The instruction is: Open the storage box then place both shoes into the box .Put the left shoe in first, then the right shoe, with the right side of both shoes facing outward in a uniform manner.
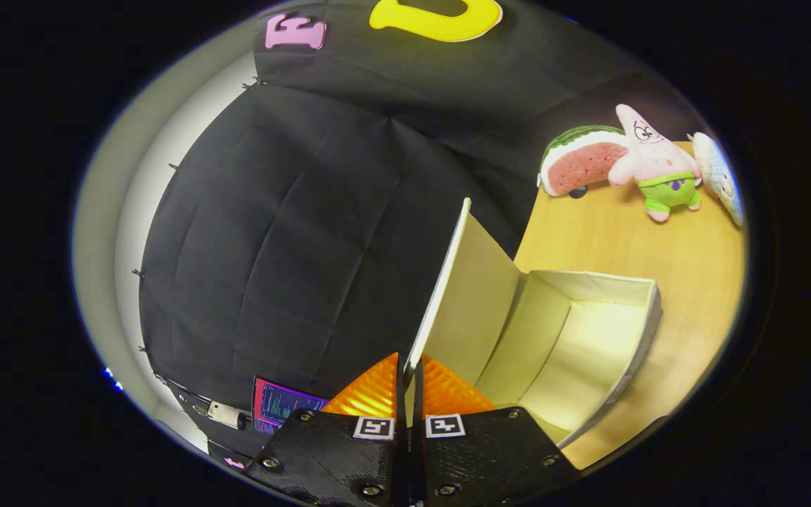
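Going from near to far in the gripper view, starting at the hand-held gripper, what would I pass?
Hand-held gripper, its fingers pinching the edge of the raised lid → open storage box, nothing inside → bare wooden table → watermelon-slice plush and pink star plush by the wall.

Box (574, 338) is showing cream inside, lid (448, 296) cream with a white edge, outer wall pale grey. Table (659, 239) is showing light wood grain. Watermelon plush (578, 160) is showing a green striped rind and red flesh; star plush (655, 158) is showing pink with green shorts; third plush (719, 172) is showing white with a quilted pattern. Gripper (409, 373) is clamping the lid edge.
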A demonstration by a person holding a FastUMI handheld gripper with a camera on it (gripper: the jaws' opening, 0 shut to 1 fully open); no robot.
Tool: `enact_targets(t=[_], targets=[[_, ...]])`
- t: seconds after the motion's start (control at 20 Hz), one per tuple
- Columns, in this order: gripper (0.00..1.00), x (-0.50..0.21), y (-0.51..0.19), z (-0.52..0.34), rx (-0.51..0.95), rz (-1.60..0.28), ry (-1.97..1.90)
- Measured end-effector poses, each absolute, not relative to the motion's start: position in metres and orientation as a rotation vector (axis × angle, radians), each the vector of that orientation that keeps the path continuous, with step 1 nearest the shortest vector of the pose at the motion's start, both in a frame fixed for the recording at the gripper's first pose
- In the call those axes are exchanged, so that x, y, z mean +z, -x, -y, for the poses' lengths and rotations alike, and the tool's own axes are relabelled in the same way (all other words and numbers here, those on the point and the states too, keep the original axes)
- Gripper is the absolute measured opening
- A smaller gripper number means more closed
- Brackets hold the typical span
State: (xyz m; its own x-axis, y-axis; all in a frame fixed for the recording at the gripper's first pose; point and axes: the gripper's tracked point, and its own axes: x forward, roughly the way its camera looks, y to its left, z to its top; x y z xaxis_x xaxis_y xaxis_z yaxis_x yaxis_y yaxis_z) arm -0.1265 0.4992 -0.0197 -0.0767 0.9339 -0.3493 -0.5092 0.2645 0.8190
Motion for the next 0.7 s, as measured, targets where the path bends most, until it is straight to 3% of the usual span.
enact_targets(t=[0.7], targets=[[0.02, -0.034, 0.153, -0.613, 1.316, -1.131, -0.435]])
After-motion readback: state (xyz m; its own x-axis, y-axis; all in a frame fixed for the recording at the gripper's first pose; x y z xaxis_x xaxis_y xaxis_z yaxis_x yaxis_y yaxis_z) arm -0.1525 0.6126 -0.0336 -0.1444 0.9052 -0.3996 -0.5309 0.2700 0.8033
